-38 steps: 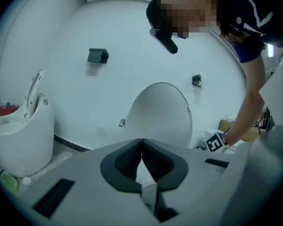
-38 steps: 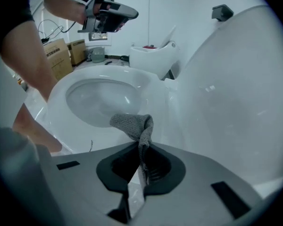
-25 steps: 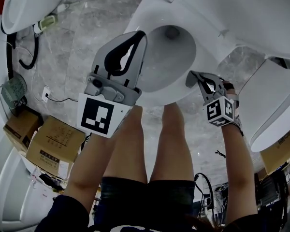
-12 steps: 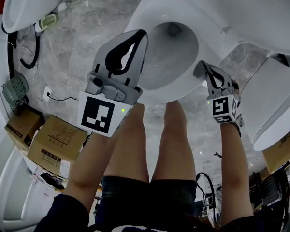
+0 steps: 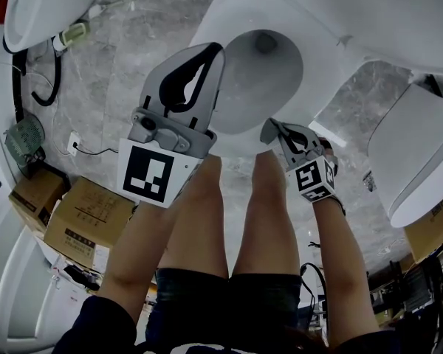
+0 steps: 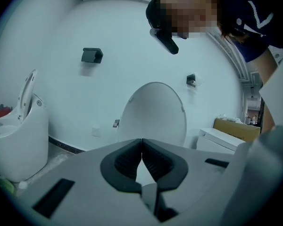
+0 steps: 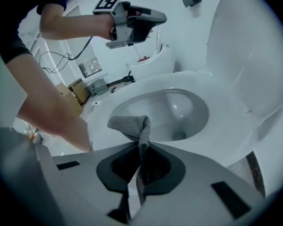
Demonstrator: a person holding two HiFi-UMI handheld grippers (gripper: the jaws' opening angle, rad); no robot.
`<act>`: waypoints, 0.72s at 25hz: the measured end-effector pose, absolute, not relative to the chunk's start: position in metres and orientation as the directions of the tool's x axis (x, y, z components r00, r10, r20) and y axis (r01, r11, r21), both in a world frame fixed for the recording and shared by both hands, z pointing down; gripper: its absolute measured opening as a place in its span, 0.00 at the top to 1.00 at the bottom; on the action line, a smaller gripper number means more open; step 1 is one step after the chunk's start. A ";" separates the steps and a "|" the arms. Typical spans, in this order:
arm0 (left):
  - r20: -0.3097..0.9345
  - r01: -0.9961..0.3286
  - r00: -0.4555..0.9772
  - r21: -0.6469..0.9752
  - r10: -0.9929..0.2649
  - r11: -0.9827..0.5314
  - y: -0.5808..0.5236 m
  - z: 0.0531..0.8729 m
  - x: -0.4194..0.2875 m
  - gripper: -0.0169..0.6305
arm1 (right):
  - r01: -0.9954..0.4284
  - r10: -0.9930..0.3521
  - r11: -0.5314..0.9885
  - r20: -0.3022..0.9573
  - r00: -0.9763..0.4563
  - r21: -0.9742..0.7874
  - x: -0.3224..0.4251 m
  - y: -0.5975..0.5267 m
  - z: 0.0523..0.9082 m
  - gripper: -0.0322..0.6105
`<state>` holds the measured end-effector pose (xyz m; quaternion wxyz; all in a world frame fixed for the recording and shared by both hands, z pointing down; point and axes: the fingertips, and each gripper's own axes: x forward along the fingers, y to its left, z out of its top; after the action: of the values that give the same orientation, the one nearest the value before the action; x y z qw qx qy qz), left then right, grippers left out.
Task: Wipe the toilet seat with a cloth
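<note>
Right gripper view has the nearest things in front. The right gripper (image 7: 140,144) is clamped on a grey cloth (image 7: 132,124), and a folded end of the cloth sticks out past the tips. Just ahead of that end and a little below it lies the front of the seat (image 7: 221,126), a white ring around the bowl (image 7: 174,109). No view shows whether the cloth is touching the ring or hanging just above it.

From the head view, this gripper sits at the front edge, beside the person's knee (image 5: 269,169). The seat's long axis runs straight away from the person toward the raised lid (image 7: 254,46). The whole ring to be wiped therefore lies forward of the cloth, with one side branching left and the other right.

The left gripper (image 6: 141,141) is higher and farther out, over the left side of the bowl. Its jaws are pressed together with nothing between them. It points level at the lid, not down.

The right gripper is plainly the nearer one and the only one carrying the cloth. The likely next move is to lower the cloth onto the front rim and sweep outward along one side.
</note>
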<state>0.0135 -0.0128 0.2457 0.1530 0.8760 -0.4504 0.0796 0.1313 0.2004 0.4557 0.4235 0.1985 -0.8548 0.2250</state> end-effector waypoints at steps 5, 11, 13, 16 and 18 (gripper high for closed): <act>0.273 -0.814 0.581 0.204 -0.767 -0.544 -0.006 0.245 0.013 0.94 | -0.691 -0.382 0.723 0.830 -0.407 -0.006 0.190 0.128 0.453 0.89; 0.268 -0.814 0.581 0.209 -0.769 -0.542 0.000 0.244 0.009 0.94 | -0.708 -0.357 0.705 0.838 -0.413 -0.049 0.156 0.165 0.456 0.89; 0.269 -0.815 0.579 0.208 -0.770 -0.540 0.002 0.243 0.006 0.94 | -0.678 -0.288 0.724 0.838 -0.463 -0.126 0.120 0.201 0.458 0.89; 0.269 -0.818 0.575 0.206 -0.773 -0.537 0.004 0.243 0.001 0.94 | -0.597 -0.174 0.767 0.820 -0.546 -0.235 0.066 0.247 0.454 0.89; 0.268 -0.819 0.573 0.206 -0.774 -0.535 0.004 0.244 -0.002 0.94 | -0.532 -0.120 0.810 0.816 -0.565 -0.249 0.046 0.263 0.450 0.89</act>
<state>-0.0020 0.0044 0.2436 0.1558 0.8731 -0.4562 0.0724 0.0465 0.2634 0.4503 0.4253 0.1914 -0.8508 0.2420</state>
